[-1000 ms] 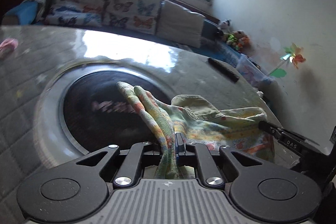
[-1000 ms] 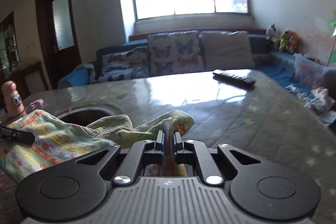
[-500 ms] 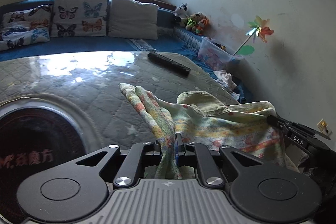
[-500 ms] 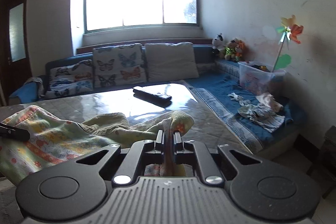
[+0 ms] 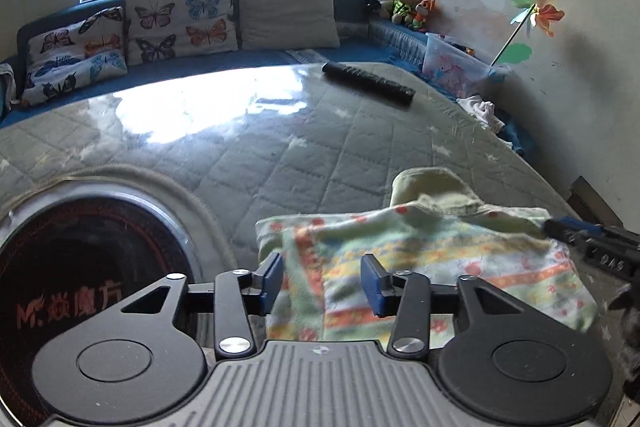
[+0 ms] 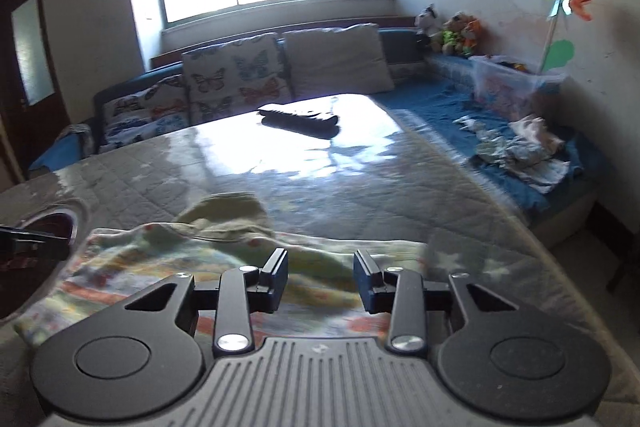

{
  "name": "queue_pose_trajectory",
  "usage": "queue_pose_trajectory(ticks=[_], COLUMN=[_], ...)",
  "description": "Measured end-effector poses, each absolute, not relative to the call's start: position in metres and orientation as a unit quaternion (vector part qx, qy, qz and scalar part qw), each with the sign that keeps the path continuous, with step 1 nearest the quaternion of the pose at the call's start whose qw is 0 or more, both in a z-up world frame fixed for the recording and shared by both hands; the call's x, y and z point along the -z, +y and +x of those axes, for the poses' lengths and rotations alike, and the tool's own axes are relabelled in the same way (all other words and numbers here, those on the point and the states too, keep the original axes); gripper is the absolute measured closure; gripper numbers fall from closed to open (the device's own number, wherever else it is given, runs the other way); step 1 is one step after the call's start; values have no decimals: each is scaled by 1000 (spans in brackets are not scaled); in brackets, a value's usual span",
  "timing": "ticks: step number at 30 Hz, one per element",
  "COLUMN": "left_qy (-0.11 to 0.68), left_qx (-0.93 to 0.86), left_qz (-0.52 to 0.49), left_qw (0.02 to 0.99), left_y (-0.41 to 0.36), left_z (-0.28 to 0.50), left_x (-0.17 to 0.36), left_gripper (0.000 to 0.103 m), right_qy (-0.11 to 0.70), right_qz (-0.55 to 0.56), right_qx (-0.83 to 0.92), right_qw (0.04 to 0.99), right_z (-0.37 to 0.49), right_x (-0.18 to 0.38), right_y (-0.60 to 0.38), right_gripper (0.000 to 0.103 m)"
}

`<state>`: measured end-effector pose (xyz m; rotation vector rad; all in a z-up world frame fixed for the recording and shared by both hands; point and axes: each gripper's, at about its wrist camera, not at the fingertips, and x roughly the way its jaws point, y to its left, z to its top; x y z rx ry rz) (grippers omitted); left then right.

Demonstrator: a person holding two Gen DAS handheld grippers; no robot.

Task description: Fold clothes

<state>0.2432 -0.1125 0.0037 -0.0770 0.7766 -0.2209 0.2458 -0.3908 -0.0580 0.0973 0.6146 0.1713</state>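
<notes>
Both grippers releasing. Left gripper (image 5: pixel 322 281): jaws opening, blue pads apart, the garment (image 5: pixel 432 267) lies under and between them but the pads aren't pressing it. Right gripper (image 6: pixel 321 281): jaws also opening, cloth (image 6: pixel 224 263) visible below the gap, not pinched. Garment is a small patterned piece, pale green with orange and yellow stripes and a plain green collar part at its far edge; it lies flat-ish on the quilted table cover (image 5: pixel 280 155), lower right of the left wrist view, lower left to centre of the right wrist view. In the left view the right gripper's finger tip (image 5: pixel 576 229) sits at the garment's right edge, contact unclear. Round dark cooktop (image 5: pixel 80 275) set into the table, lower left of the left view, just beside the garment. Remote control (image 5: pixel 368 83) on the far side of the table, well apart. Sofa with butterfly cushions (image 5: pixel 180 15) under the window, stuffed toys (image 5: pixel 404 5) and a pinwheel (image 5: pixel 538 13) upper right.
</notes>
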Motion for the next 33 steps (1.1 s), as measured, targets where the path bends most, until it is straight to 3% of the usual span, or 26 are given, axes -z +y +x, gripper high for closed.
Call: queue_pose_trajectory(ticks=[6, 9, 13, 27, 33], left_qy=[376, 377, 381, 395, 388], left_qx=[142, 160, 176, 175, 179], left_qz=[-26, -22, -21, -14, -14], left_qw=[915, 912, 907, 902, 904], left_y=[-131, -142, -153, -165, -162], left_z=[254, 266, 282, 294, 272], left_x=[-4, -1, 5, 16, 8], left_gripper=[58, 72, 79, 79, 75], right_qy=[327, 335, 340, 332, 325], right_qz=[70, 70, 66, 62, 46], right_qx=[-130, -134, -134, -134, -142], right_qw=[933, 930, 928, 932, 934], right_z=[268, 277, 284, 275, 252], right_x=[67, 70, 75, 69, 60], right_y=[-369, -365, -363, -365, -357], right_gripper=[69, 69, 70, 70, 61])
